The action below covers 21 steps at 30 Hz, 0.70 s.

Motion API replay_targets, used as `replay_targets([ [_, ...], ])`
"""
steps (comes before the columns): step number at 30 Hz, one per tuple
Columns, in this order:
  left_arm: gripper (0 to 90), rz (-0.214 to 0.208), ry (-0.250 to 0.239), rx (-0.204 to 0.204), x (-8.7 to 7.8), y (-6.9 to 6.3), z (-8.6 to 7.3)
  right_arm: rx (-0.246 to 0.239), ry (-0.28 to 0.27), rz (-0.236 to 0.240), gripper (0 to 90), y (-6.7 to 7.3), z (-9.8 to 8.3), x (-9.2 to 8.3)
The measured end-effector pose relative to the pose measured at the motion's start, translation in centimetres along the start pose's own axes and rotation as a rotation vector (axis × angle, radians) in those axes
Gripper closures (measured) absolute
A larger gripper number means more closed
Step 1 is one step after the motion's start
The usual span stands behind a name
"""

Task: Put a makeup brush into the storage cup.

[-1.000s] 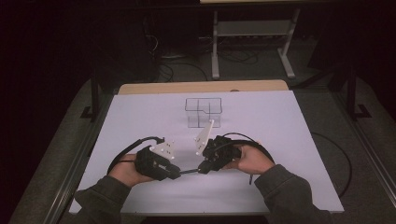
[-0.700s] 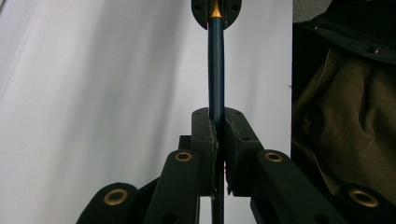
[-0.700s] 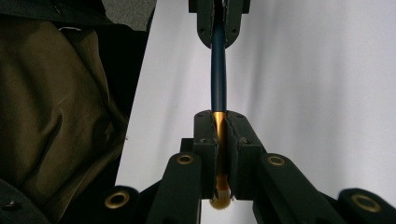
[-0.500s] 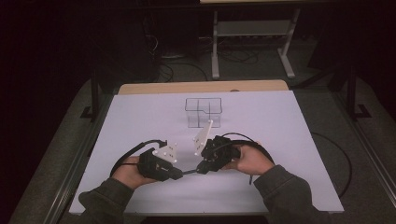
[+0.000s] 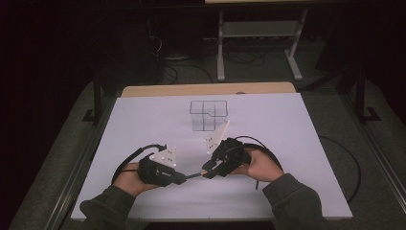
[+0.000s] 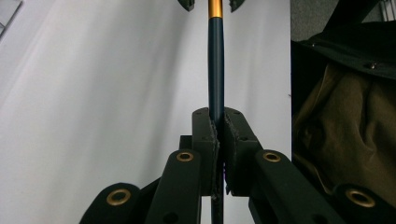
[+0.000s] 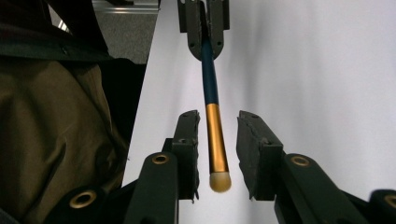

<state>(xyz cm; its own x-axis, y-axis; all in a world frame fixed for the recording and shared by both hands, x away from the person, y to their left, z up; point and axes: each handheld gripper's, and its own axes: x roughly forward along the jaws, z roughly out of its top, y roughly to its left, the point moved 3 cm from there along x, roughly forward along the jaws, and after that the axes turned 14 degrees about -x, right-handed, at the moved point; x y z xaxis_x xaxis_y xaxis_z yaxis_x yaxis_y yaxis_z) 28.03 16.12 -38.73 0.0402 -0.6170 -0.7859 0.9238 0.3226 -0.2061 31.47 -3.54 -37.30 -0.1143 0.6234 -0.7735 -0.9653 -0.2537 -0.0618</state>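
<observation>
From the high view, your left gripper [image 5: 184, 177] and right gripper [image 5: 207, 171] face each other tip to tip over the near half of the white table [image 5: 297, 158], with a thin dark pen [image 5: 194, 175] bridging the short gap between them. A clear compartmented box [image 5: 207, 115] stands farther back near the table's middle, well apart from both grippers. There is bare surface to either side of your hands, and the front edge lies just below your sleeves.

In the left gripper view, your jaws are clenched on the pen [image 6: 215, 70]: the pads press its dark blue barrel from both sides, and the barrel runs straight up to a gold section at the top, where the tips of your right gripper [image 6: 211, 3] flank it. The table edge runs close on the right, beside your jacket.

In the right gripper view, your jaws have just been opening and stand released, the gold end of the pen [image 7: 215, 140] lying between the pads without touching either. Farther up, the left gripper [image 7: 204, 39] grips the blue barrel. The table edge lies to the left.
</observation>
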Motion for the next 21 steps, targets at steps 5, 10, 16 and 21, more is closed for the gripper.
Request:
replay_targets([
  [5,84.2,-0.003,-0.001,0.007,0.1,-0.1,0.2,-0.015,-0.004,0.025,81.3,0.0,0.0,0.0],
  [10,83.2,-0.02,0.024,0.005,0.4,-0.1,0.2,-0.018,0.008,0.047,82.1,0.0,0.0,0.1],
  [16,71.3,-0.016,0.052,0.011,0.9,-0.4,0.5,-0.041,0.058,0.057,82.4,0.1,0.8,0.0],
  [21,72.3,-0.016,0.062,0.022,1.2,-0.6,0.8,-0.068,0.087,0.056,82.6,0.1,1.7,0.0],
])
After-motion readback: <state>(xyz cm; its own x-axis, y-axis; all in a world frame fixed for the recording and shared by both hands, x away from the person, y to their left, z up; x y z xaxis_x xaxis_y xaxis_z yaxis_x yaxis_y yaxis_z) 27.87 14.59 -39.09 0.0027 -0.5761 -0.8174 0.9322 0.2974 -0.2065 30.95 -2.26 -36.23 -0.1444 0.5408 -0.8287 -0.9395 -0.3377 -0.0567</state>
